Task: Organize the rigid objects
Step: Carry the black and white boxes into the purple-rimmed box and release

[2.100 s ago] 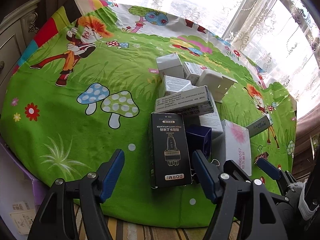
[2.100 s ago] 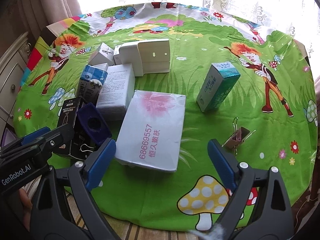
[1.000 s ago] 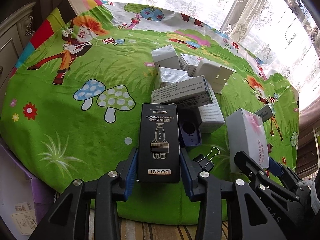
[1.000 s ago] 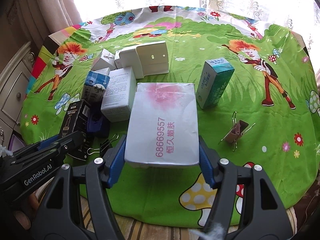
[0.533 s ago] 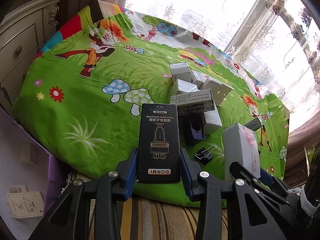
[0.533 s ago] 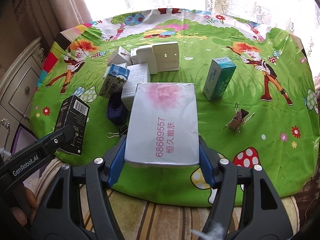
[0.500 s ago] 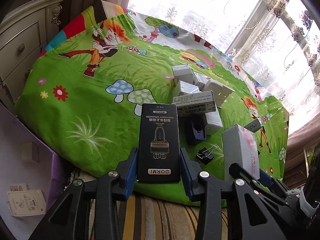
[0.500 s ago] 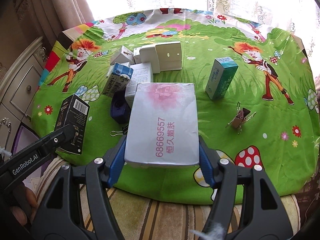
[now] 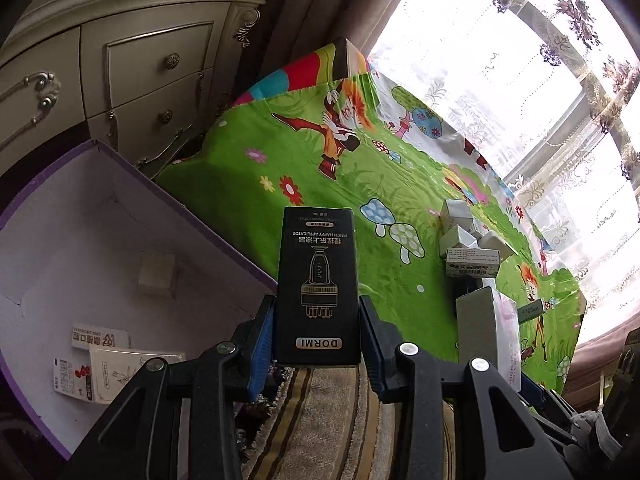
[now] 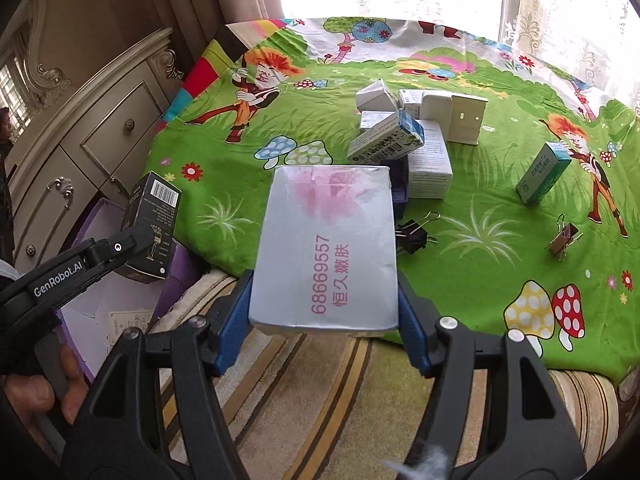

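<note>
My left gripper (image 9: 317,344) is shut on a black DORMI box (image 9: 318,284), held in the air beside the rim of an open purple bin (image 9: 100,248). The black box also shows in the right wrist view (image 10: 152,224), above the bin's edge. My right gripper (image 10: 324,316) is shut on a white box with pink print (image 10: 326,248), held above the front edge of the green cartoon cloth (image 10: 480,240). Several small boxes (image 10: 400,136) stay clustered on the cloth. The white box also shows at the right of the left wrist view (image 9: 490,328).
The purple bin holds a few flat boxes (image 9: 96,356) and a small white box (image 9: 157,279). A cream dresser (image 9: 120,80) stands behind it. A teal box (image 10: 542,174) and two binder clips (image 10: 414,234) (image 10: 564,240) lie on the cloth. A striped rug (image 10: 320,400) lies below.
Both grippers closed on their boxes and lifted them off the cloth. The left one swung left with the black box toward the purple bin; the right one pulled back with the white box.
</note>
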